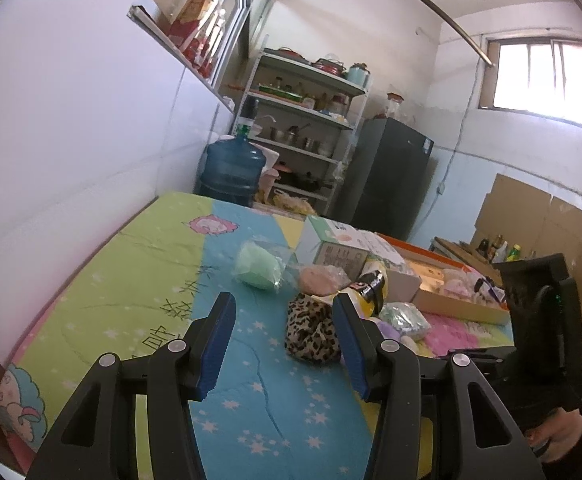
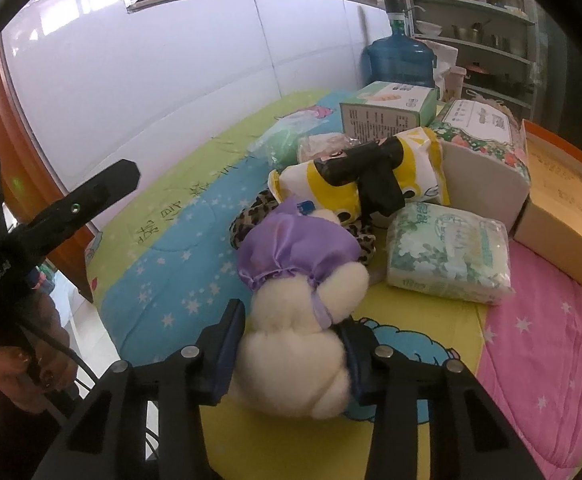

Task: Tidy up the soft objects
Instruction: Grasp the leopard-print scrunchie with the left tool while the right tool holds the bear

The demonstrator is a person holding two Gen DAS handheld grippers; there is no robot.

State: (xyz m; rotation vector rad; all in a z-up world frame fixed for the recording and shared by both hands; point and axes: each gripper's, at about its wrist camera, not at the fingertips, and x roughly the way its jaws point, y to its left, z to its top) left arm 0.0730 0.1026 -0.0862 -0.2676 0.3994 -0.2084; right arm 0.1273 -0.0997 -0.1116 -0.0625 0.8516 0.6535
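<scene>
We have the right gripper down on the white plush toy in its purple dress, which lies near the front edge of the bed, just short of the heap of soft goods toward the middle. The jaws sit on either side of the toy's cream-coloured lower body and appear to press into the fluff, so we read them as narrowed onto it.

The toy looks light and very squashy: the pile will give before the grip bites, so we would hold the thick stuffed body rather than the satin dress, which looks slick and loose.

The tissue pack beside it is soft too, but its plastic wrap may slide.

Our left gripper hovers with its jaws wide and nothing between them, pointed at the leopard-print pouch further in.
</scene>
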